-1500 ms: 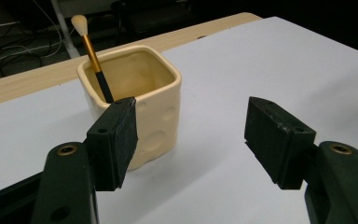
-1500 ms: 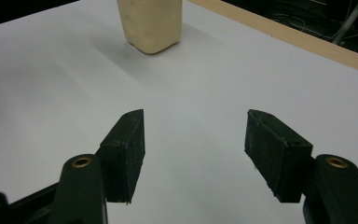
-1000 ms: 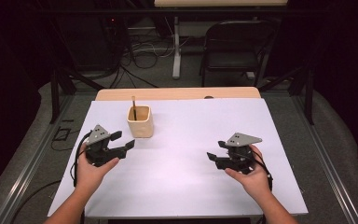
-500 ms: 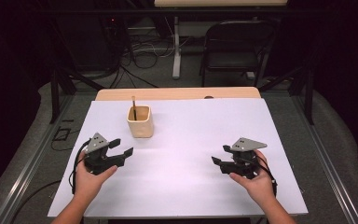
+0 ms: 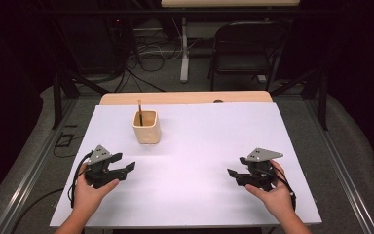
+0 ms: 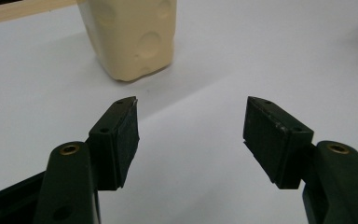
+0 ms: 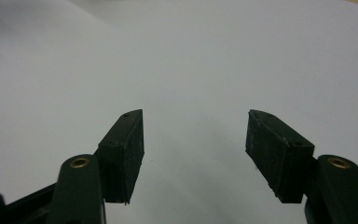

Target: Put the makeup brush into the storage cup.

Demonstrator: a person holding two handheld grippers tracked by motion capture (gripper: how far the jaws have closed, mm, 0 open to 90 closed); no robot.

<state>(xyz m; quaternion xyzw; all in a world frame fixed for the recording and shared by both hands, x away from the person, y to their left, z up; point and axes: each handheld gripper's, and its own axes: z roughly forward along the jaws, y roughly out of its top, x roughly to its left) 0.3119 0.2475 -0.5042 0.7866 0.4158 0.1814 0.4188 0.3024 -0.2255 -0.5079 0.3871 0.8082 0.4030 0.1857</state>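
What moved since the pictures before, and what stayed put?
Both grippers, left and right, slid back toward the person's edge of the white table, jaws open and empty throughout. The cream square cup with its thin wooden stick stayed put.

A white table (image 5: 204,146) stands on a grey floor (image 5: 350,146). Behind the table, a dark folding chair (image 5: 246,46) sits to the right, and loose cables (image 5: 151,73) lie on the floor to the left. A wooden strip (image 5: 185,98) runs along the table's far edge.
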